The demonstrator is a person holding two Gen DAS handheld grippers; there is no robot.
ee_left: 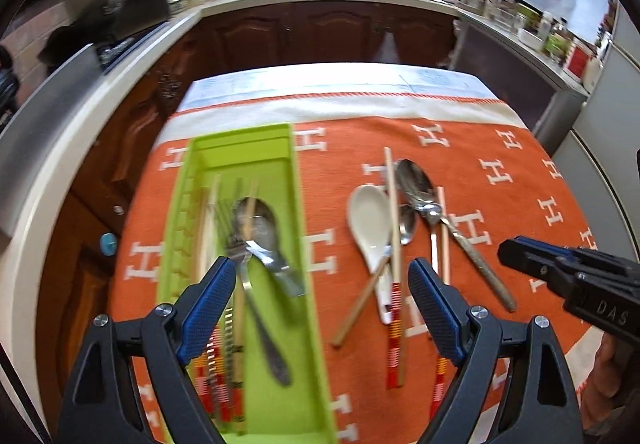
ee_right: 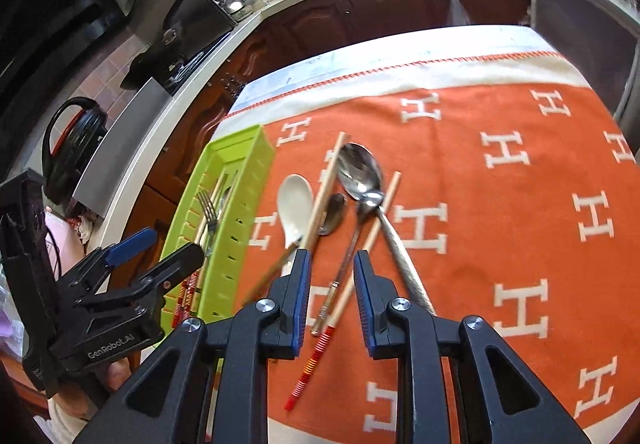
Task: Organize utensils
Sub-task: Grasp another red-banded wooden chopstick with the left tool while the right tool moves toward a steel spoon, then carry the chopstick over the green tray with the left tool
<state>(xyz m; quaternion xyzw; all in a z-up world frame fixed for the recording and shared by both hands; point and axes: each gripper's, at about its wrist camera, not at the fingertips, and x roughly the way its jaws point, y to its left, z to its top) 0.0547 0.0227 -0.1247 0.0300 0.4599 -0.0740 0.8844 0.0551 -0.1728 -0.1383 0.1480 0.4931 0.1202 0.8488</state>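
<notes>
Metal spoon (ee_left: 260, 222) inside green tray (ee_left: 298, 203) only in left view; both jaws released, empty.

Your lime-green plastic cutlery tray (ee_left: 240, 147) runs off the bottom edge in the left wrist view, and motion blur smears the steel spoon (ee_left: 256, 222) and fork (ee_left: 234, 244) inside it. Your left gripper's finger (ee_left: 210, 308) covers the striped chopstick ends (ee_left: 218, 376) there. In the right wrist view, your right gripper's fingers (ee_right: 298, 300) hide the white ceramic spoon's (ee_right: 295, 203) handle.
</notes>
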